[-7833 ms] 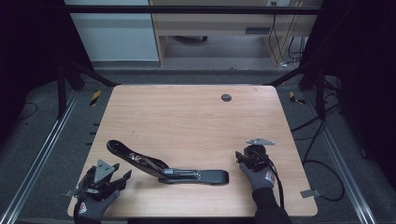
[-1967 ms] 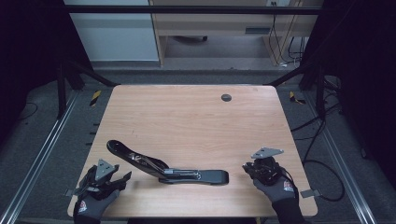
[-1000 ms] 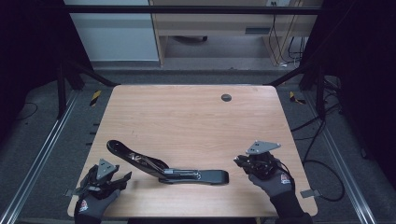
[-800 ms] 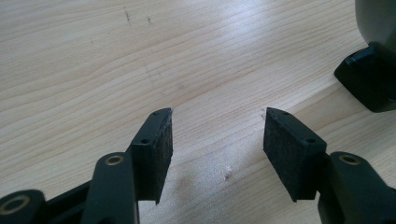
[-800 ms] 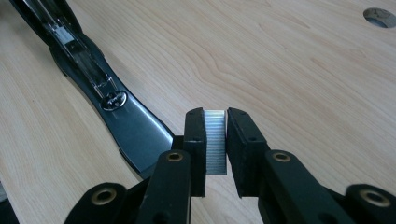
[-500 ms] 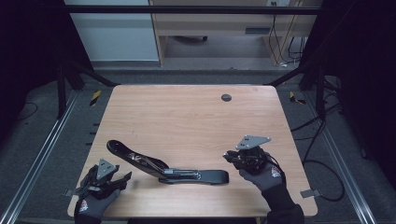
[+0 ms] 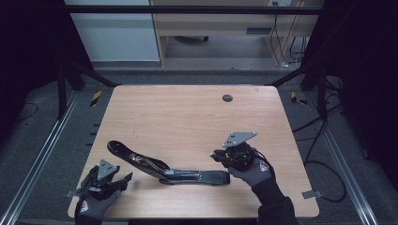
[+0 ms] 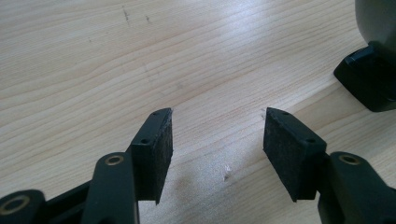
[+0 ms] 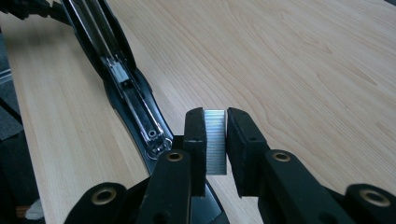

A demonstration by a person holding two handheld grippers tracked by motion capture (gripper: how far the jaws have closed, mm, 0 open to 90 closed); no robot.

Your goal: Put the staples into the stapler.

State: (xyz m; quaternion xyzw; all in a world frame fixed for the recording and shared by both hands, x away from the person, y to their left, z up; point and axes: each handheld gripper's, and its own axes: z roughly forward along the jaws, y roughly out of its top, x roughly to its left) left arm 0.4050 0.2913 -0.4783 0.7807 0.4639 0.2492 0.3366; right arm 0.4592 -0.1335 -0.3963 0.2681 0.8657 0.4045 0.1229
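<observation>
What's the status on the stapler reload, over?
Right gripper shut on staple strip, hovering by the opened stapler. Left gripper open, nothing between the jaws, low over the table. Staple channel unobstructed.

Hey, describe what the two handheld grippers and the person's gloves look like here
Both the left gripper and the right gripper are black, each topped by a grey three-cornered plate. Their arms carry brass-coloured pivot rivets, and the fingers end in flat, black, felt-like pads. The hands wear dark grey gloves with a small red-and-white logo, and the right forearm has a dark sleeve.

Matt pale wood table (image 7: 187,117), glossy black stapler (image 9: 126,88) with shiny metal channel, bright ribbed metal staple block (image 9: 215,140).
</observation>
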